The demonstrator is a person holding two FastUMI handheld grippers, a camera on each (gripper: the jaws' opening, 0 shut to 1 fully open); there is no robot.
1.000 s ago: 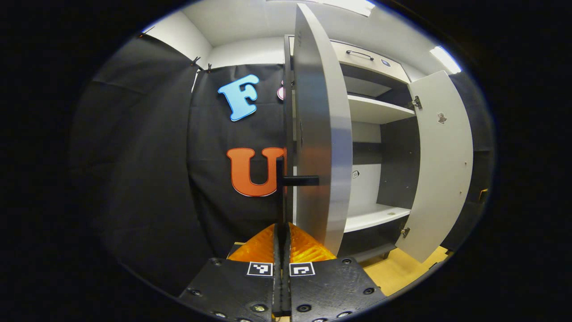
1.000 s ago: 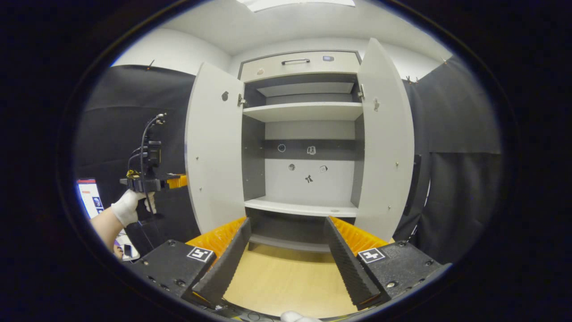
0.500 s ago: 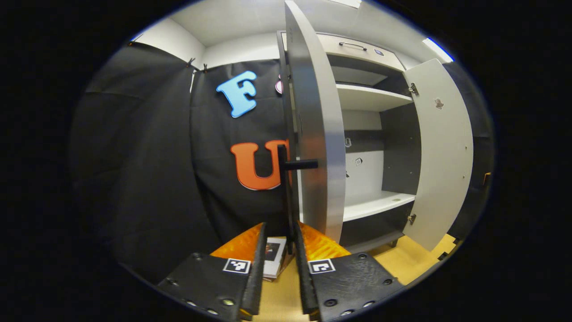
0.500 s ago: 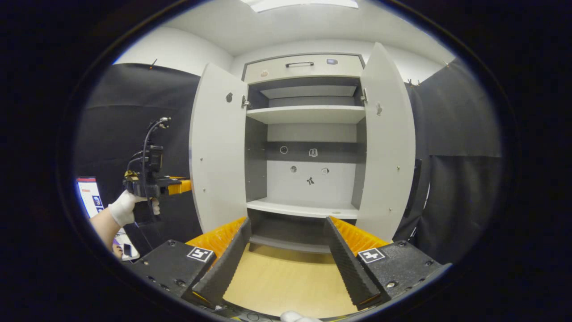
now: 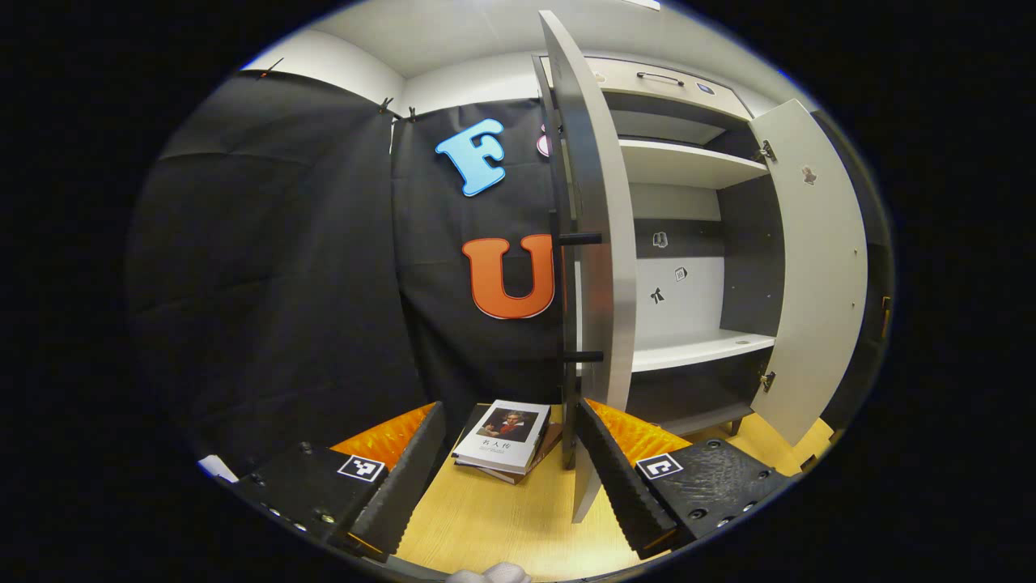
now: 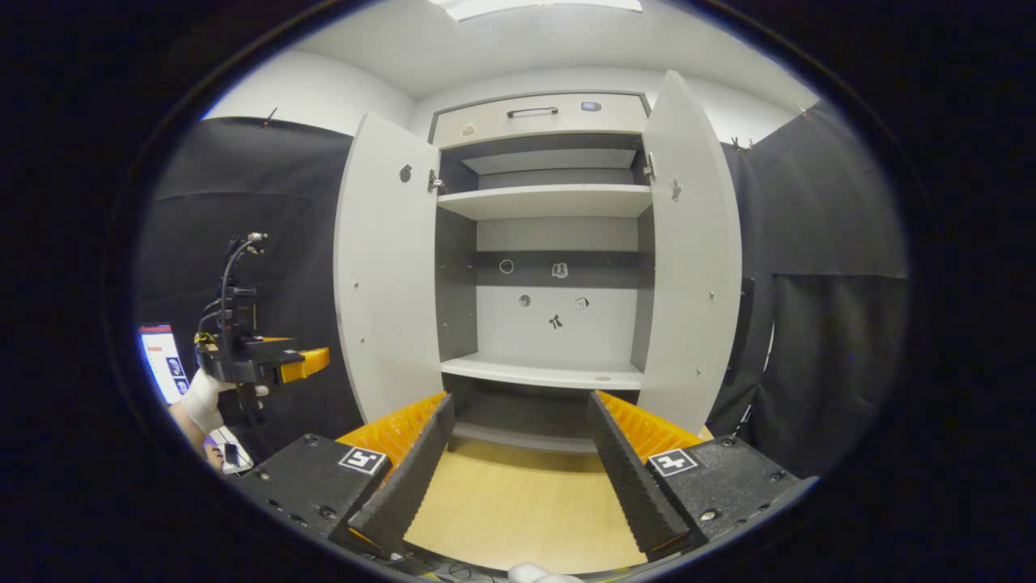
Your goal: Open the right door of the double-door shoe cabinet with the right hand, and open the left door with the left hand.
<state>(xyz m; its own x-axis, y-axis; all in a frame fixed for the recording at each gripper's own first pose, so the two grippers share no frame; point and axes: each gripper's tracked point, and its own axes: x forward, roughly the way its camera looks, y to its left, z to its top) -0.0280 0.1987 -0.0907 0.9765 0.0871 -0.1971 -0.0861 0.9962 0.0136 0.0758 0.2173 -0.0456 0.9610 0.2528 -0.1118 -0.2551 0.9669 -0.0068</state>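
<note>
Pale wood floor point(image 5: 502, 518), black cloth booth walls. My left gripper point(image 5: 510, 474), fingers spread, holds nothing; books point(image 5: 503, 437) lie ahead between its fingers, the left door point(image 5: 603, 243) edge-on just beyond its right finger. My right gripper point(image 6: 518, 461), likewise spread, faces the shoe cabinet point(image 6: 558, 243), right door point(image 6: 692, 259) open.

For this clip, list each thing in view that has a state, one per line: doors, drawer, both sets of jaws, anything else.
Left door: swung open.
Right door: swung open.
Top drawer: closed.
Cabinet shelves: bare.
Left gripper: jaws open, clear of the door handle.
Right gripper: jaws open, holding nothing.
Books: closed, stacked flat on the floor.
</note>
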